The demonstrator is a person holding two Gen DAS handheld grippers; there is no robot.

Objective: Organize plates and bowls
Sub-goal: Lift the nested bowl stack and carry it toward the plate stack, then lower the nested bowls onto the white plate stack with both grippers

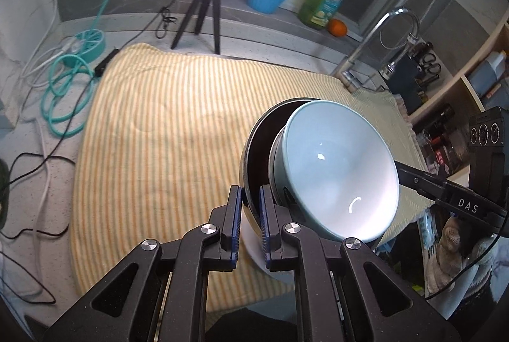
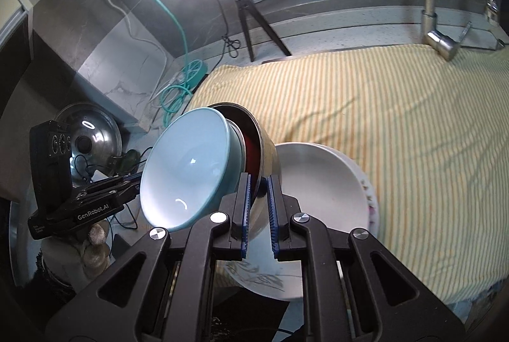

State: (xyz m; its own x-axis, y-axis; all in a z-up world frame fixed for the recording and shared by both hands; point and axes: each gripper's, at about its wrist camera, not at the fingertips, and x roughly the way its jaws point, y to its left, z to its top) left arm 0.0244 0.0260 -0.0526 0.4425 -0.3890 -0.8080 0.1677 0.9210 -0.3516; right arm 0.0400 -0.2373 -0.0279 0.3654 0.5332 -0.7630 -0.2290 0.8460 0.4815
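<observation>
Both the left gripper (image 1: 251, 216) and the right gripper (image 2: 259, 208) clamp opposite rim edges of a steel bowl (image 1: 246, 148), tilted with a pale blue bowl (image 1: 340, 170) nested inside, above the striped towel (image 1: 178, 119) beside stacked white plates (image 2: 327, 176).

a light blue bowl (image 1: 340, 170) sits tilted inside a steel bowl (image 1: 251, 151), both raised over white plates (image 2: 324, 180) at the striped towel's (image 1: 178, 132) near edge.

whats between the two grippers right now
A steel bowl with a light blue bowl nested inside, tilted; each gripper clamps its rim from opposite sides. Both wrist views show it.
</observation>
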